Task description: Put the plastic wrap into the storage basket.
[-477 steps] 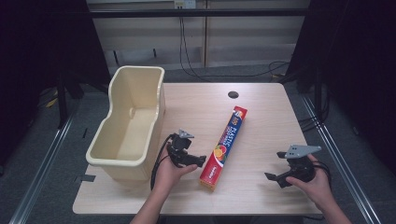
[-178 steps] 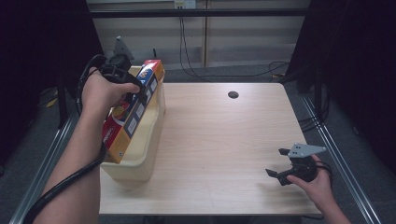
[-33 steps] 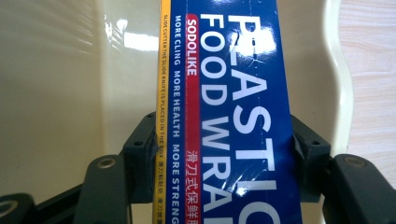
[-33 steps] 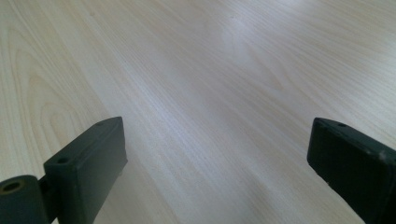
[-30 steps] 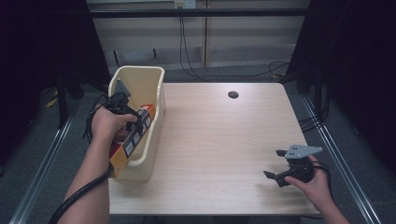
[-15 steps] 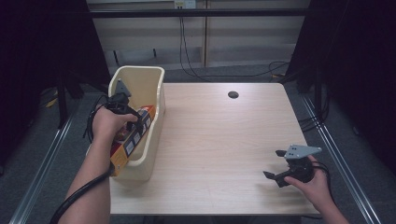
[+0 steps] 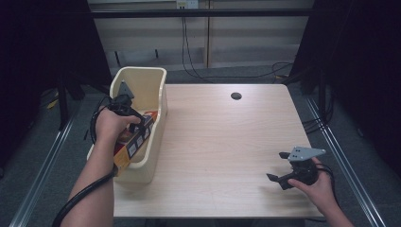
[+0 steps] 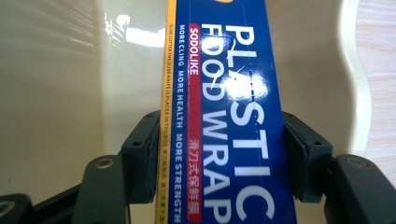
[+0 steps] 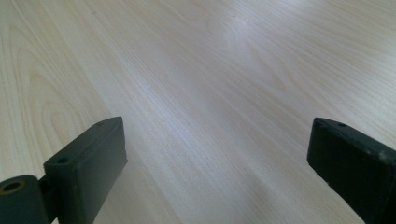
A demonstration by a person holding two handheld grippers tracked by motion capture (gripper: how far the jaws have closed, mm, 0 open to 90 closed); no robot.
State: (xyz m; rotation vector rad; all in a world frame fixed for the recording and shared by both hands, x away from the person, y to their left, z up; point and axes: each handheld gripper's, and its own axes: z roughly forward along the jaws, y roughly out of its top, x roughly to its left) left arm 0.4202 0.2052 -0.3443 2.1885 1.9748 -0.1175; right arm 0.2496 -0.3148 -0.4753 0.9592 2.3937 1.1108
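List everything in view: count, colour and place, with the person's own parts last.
plastic wrap box: 1, blue with orange and red, tilted inside the bin, held by the left hand-held gripper
bin: 1, cream, on the table's left edge
table: 1, light wood, centre
round hole: 1, dark, far middle of the table
cables: several, black, on the floor beyond the table
left hand-held gripper: 1, black, shut on the plastic wrap box over the bin
right hand-held gripper: 1, black with grey plate, open, low over the table's near right

The wrap box (image 8: pixel 224 112) lies between the left gripper (image 7: pixel 124 101) jaws, inside the bin (image 7: pixel 156 82) — seemingly leaning; the right gripper (image 7: pixel 289 171) sits well apart on the counter (image 7: pixel 222 137).
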